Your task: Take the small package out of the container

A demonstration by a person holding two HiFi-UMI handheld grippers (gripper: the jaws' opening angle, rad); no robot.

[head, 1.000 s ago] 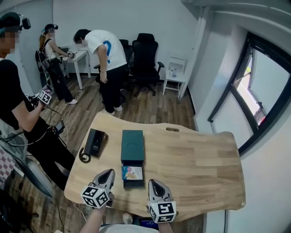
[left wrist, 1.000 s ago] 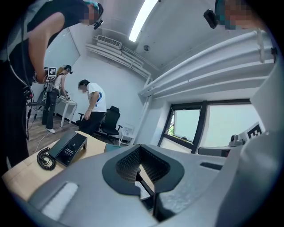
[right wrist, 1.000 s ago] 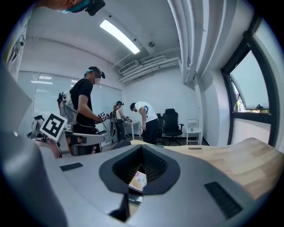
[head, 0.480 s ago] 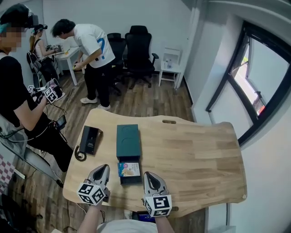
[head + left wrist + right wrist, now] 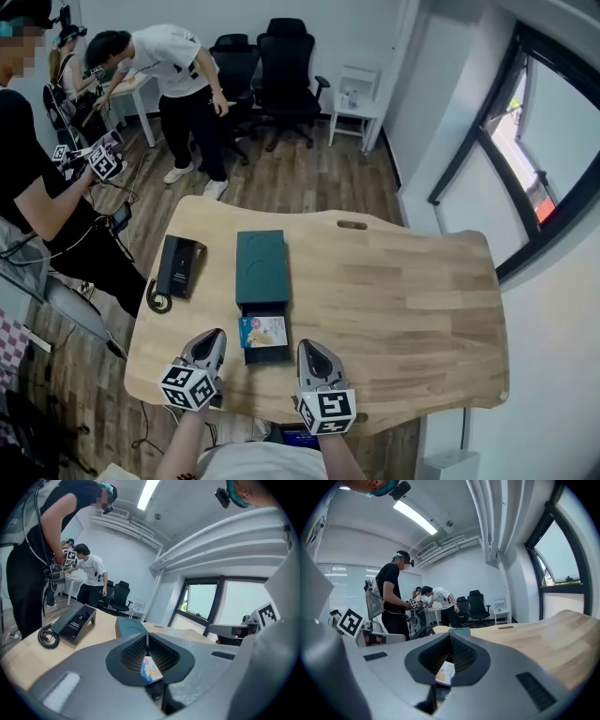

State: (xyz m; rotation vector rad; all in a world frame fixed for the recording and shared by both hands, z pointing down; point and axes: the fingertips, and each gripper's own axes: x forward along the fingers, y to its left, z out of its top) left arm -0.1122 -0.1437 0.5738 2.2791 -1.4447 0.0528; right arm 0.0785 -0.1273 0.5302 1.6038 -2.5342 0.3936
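A dark green box (image 5: pixel 262 268) lies on the wooden table (image 5: pixel 403 309), its drawer pulled out toward me. In the drawer rests the small colourful package (image 5: pixel 263 331), also visible past the jaws as the package (image 5: pixel 151 669) and the package (image 5: pixel 446 672). My left gripper (image 5: pixel 212 337) sits just left of the drawer, jaws shut with nothing between them. My right gripper (image 5: pixel 307 352) sits just right of the drawer, jaws shut and empty too. Both hover near the table's front edge, tips apart from the package.
A black desk phone (image 5: pixel 176 266) with a coiled cord lies left of the box. A person in black (image 5: pixel 37 197) stands close at the table's left. Another person (image 5: pixel 173 84) bends over a desk at the back, near black office chairs (image 5: pixel 291 75). A window (image 5: pixel 525 159) is at the right.
The head view has shifted, so the table sits higher in the picture. Both grippers stay flanking the drawer. The person at the back has walked left toward the desk.
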